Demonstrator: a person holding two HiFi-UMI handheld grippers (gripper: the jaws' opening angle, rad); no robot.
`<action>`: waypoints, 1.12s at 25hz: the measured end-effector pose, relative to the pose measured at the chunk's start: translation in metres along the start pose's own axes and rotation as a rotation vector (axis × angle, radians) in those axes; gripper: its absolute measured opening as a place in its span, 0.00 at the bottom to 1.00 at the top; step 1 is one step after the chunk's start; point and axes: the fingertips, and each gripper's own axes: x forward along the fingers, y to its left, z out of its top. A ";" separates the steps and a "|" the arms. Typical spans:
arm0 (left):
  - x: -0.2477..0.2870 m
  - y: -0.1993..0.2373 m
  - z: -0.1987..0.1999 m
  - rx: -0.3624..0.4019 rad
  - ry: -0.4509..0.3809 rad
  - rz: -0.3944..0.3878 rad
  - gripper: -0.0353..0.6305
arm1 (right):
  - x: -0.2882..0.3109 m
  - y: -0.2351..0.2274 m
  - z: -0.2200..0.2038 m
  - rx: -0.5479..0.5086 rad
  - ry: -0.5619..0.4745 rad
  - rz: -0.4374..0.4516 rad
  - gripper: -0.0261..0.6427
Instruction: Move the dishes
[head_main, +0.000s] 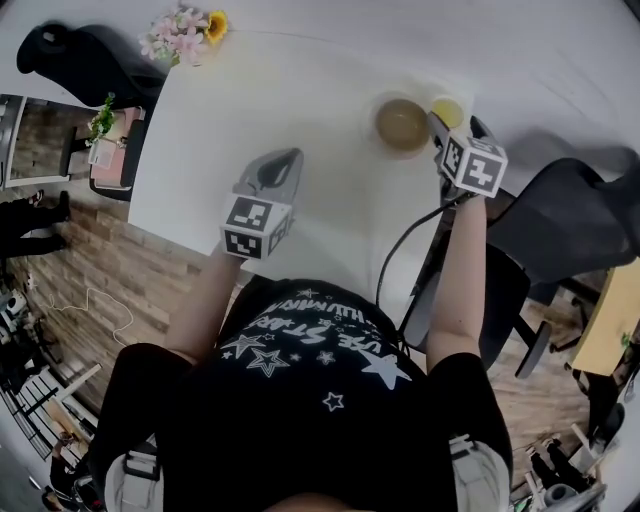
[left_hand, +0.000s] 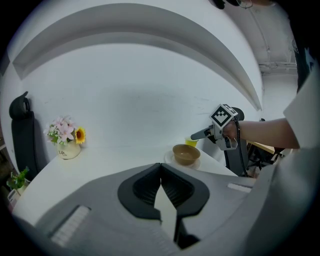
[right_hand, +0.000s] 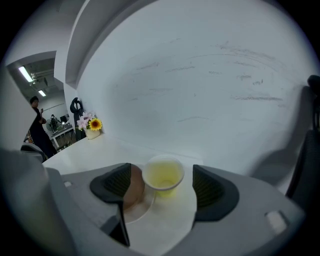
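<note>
- The person wears a black T-shirt (head_main: 305, 405) with short sleeves. It has white stars and white letters on it.
- Light grey straps (head_main: 135, 468) with buckles show at both shoulders.
- The left gripper (left_hand: 161, 172) has a smooth grey shell and black ribbed pads (left_hand: 143, 187).
- The right gripper (right_hand: 162, 187) looks the same.
- Each gripper has a cube (head_main: 255, 225) with black-and-white square marks.
- A thin black cable (head_main: 395, 255) comes off the right gripper.

Brown bowl (head_main: 402, 124), yellow cup (head_main: 447, 111), white table (head_main: 280, 100)
</note>
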 end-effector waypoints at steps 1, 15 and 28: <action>-0.001 -0.002 0.000 0.003 -0.001 -0.002 0.07 | -0.004 0.000 -0.003 0.007 -0.001 0.001 0.61; -0.002 -0.020 -0.006 0.011 0.010 0.000 0.07 | -0.009 0.041 -0.048 0.130 0.099 0.121 0.59; -0.016 -0.005 -0.022 0.002 0.040 0.045 0.07 | 0.018 0.046 -0.057 0.172 0.145 0.067 0.20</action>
